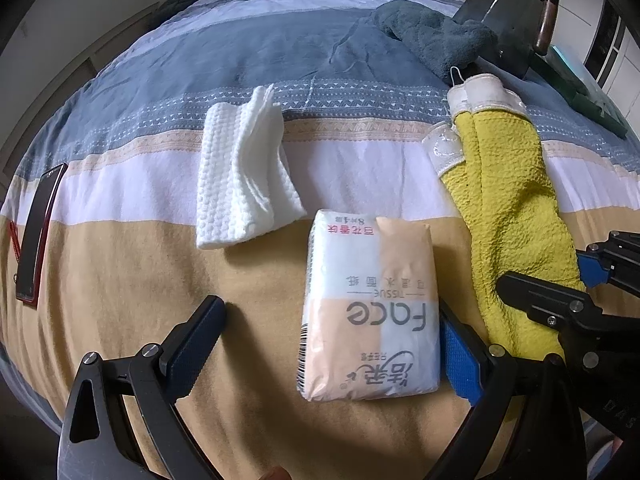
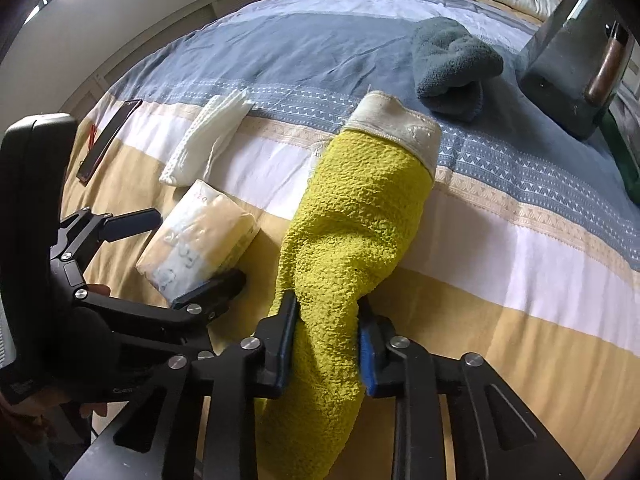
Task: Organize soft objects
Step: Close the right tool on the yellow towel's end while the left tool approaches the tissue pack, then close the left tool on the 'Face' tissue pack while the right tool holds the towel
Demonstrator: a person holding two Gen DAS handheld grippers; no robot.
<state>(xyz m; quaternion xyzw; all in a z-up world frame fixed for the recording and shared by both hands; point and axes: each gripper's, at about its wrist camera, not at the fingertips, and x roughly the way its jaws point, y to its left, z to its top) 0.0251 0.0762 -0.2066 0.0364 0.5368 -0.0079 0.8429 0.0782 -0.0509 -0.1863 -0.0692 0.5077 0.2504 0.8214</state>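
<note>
The right gripper [image 2: 326, 332] pinches the yellow towel [image 2: 352, 216], which lies on the striped bedspread [image 2: 520, 264]. The left gripper [image 1: 320, 340] stands spread wide, the tissue pack [image 1: 368, 308] between its fingers, unpressed. Beyond lie a white cloth [image 1: 240, 172] and grey towel [image 2: 452, 60]. Bare quilt opens rightward. The phone [image 1: 38, 232] nears the left edge.

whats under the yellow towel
The striped bedspread shows all round the yellow towel, which the right gripper pinches at its near end. Anything directly beneath the towel is covered.
</note>
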